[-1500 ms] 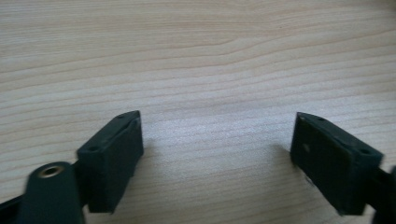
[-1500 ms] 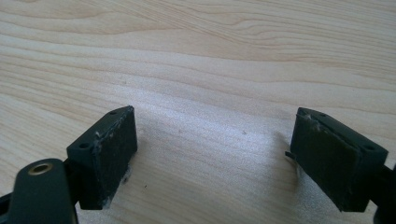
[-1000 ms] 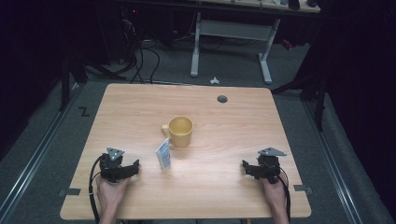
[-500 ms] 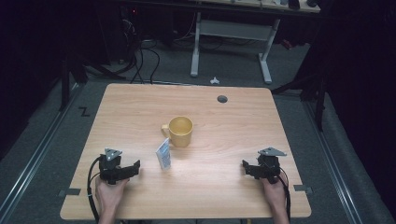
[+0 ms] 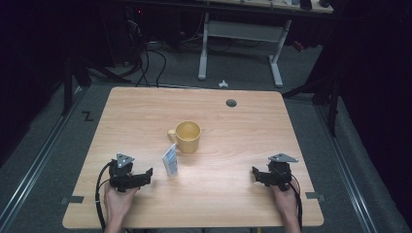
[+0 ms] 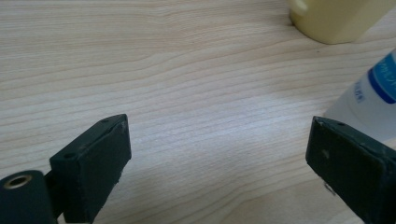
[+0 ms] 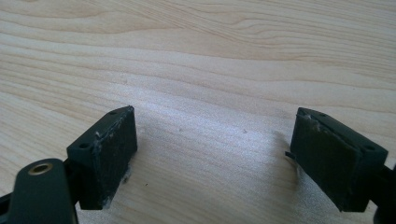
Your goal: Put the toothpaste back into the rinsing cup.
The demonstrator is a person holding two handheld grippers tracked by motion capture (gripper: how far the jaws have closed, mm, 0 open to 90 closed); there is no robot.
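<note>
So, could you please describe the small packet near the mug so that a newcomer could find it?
On the light wooden table, find the yellow ceramic mug at the middle. Just in front of it, on its handle side, stands a small white packet with blue print, the only flat upright item there.

White-and-blue packet (image 5: 169, 160) stands upright just beside yellow mug (image 5: 187, 136), mid-table

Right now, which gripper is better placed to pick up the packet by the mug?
Left. The left gripper is open, beside the white-and-blue packet, which sits near its jaw in its own view. The right gripper is open too, but well off across bare table.
</note>
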